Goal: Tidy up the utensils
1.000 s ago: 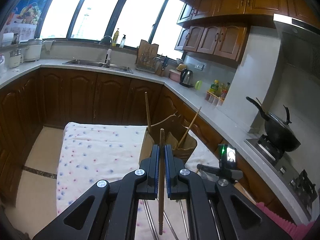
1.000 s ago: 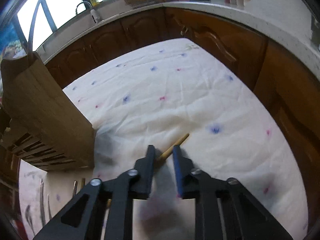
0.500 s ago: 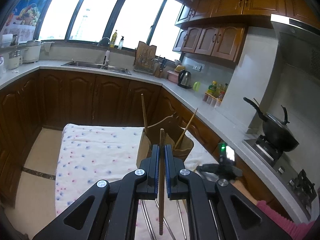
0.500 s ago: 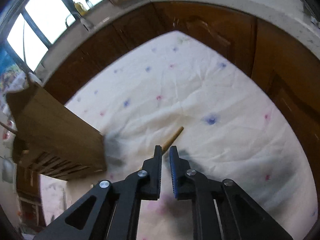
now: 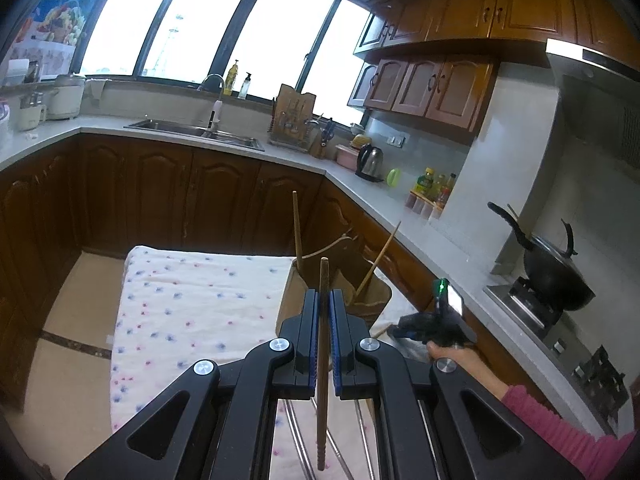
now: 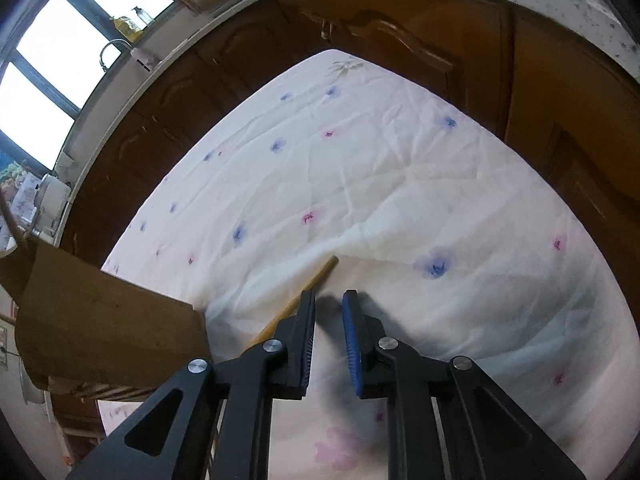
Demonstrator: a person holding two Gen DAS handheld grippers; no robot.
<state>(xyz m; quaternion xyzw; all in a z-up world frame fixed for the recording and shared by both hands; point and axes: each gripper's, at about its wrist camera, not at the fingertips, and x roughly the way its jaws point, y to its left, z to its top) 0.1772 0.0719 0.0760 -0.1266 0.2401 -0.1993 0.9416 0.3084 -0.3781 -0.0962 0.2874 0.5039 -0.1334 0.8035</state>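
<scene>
Wooden chopstick (image 5: 322,344) clamped upright in left tool (image 5: 323,334), holder (image 5: 340,296) just ahead. Right tool (image 6: 328,336) parted, gripping nothing; second chopstick (image 6: 298,300) lies on the table cloth (image 6: 360,184) beside its left finger.

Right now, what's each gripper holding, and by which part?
Left gripper is shut on a brown wooden chopstick, held upright and gripped on its upper part. Right gripper is open, holding nothing; a light wooden chopstick lies outside its left finger.
</scene>
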